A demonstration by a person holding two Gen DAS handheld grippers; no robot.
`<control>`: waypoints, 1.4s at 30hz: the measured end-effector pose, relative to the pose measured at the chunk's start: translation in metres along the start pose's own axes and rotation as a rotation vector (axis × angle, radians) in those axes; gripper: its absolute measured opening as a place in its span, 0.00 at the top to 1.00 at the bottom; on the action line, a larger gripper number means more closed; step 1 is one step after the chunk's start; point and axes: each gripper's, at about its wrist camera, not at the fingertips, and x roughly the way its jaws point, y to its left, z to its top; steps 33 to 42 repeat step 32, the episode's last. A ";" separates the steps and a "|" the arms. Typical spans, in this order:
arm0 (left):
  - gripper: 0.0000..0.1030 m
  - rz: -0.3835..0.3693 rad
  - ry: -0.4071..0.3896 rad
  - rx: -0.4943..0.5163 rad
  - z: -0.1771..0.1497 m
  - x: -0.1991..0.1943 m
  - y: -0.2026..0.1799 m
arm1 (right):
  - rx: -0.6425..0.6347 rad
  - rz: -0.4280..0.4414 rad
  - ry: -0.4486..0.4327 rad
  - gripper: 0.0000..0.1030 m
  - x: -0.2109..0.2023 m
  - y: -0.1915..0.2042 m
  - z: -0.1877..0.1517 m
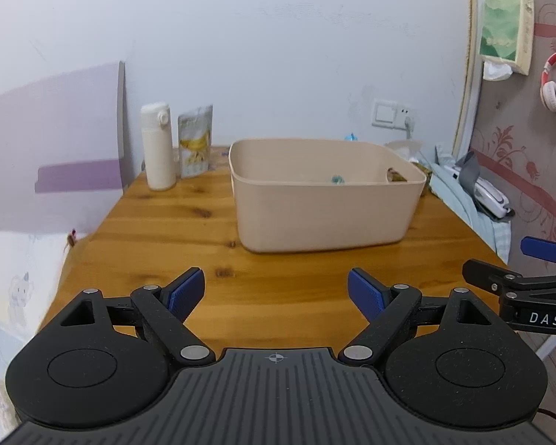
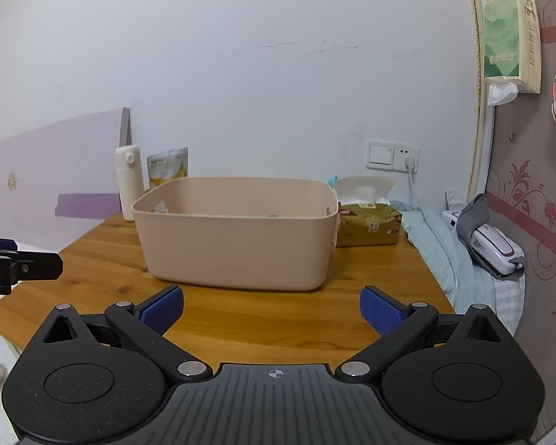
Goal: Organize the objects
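A beige plastic bin (image 1: 315,211) stands on the wooden table (image 1: 166,230); it also shows in the right wrist view (image 2: 237,244). Small items lie inside it, a teal one (image 1: 337,179) and a brown one (image 1: 394,176). My left gripper (image 1: 276,291) is open and empty, hovering above the table's near part, in front of the bin. My right gripper (image 2: 271,309) is open and empty, also in front of the bin. The right gripper's fingers (image 1: 500,278) show at the right edge of the left wrist view.
A white thermos bottle (image 1: 158,146) and a banana snack pouch (image 1: 195,141) stand at the table's back left. A gold tissue pack (image 2: 368,224) lies right of the bin. A blue cloth (image 2: 448,256) and a blood pressure monitor (image 2: 493,248) lie at the right edge.
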 end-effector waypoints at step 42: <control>0.12 0.006 0.073 0.014 -0.018 0.021 0.004 | -0.004 -0.001 0.069 0.00 0.002 0.006 -0.016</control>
